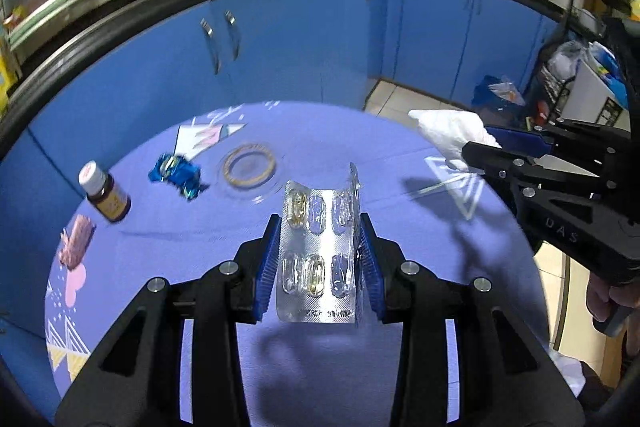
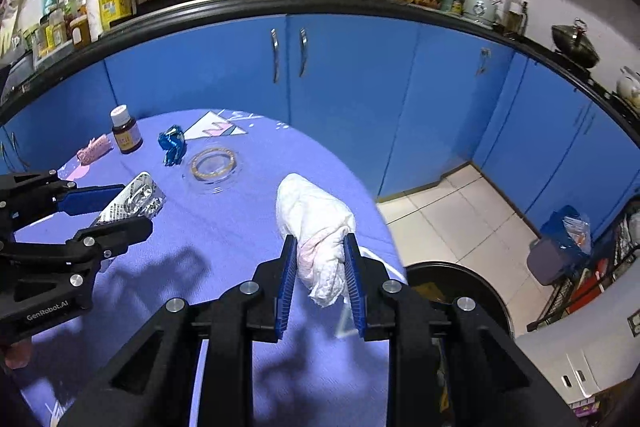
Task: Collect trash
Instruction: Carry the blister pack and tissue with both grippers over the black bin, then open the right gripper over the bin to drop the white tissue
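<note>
Trash is in both my grippers above the purple table (image 2: 224, 235): the left gripper (image 1: 320, 259) pinches a blister pack (image 1: 318, 251), the right gripper (image 2: 320, 275) clamps a crumpled tissue (image 2: 316, 227), so I'd keep both squeezed while swinging toward the black bin (image 2: 460, 283) beside the table.

Left tool (image 1: 318, 263) clamps blister pack (image 1: 320, 251) above table (image 1: 240, 227).

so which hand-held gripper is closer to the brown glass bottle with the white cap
Left. The left hand-held gripper, shut on the silver blister pack, sits just right of the brown glass bottle. The right hand-held gripper, shut on the crumpled white tissue, is at the table's far right.
</note>
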Available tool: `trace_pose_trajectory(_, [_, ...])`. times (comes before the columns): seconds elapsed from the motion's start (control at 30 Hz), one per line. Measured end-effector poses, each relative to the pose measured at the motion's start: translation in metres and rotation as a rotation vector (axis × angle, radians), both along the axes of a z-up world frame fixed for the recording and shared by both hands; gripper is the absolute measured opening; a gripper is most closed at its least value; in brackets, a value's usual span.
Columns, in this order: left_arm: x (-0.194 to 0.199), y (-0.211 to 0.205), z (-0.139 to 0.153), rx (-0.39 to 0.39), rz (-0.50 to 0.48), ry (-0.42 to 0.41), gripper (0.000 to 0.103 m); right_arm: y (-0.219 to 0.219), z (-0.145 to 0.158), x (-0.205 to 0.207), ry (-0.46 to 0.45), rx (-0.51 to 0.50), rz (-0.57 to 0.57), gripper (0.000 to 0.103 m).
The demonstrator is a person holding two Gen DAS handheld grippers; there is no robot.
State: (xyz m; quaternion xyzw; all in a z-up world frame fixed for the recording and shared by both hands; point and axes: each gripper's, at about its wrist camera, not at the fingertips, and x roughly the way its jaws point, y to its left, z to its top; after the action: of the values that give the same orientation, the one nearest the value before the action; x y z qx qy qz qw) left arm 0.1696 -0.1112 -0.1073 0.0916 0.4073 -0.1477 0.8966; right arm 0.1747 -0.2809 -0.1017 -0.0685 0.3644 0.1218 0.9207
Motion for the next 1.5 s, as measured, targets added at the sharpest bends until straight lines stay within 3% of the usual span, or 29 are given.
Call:
trace_pose_trajectory(0.53, [-0.014, -0.064, 0.035, 0.018, -0.094, -0.062, 0.039, -0.064, 0.036, -0.045, -0.090, 0.010, -0.086, 0.024])
trace_pose_trajectory(0.93, [-0.009, -0.120, 0.038, 0.053, -0.174, -0.076, 0.039, -0.108, 0.042, -0.054, -0.114, 0.010, -0.136, 0.024])
trace_pose_trajectory(1.5, [0.002, -0.130, 0.037, 0.055, -0.159, -0.077, 0.039, -0.123, 0.053, -0.046, -0.176, -0.002, -0.175, 0.024])
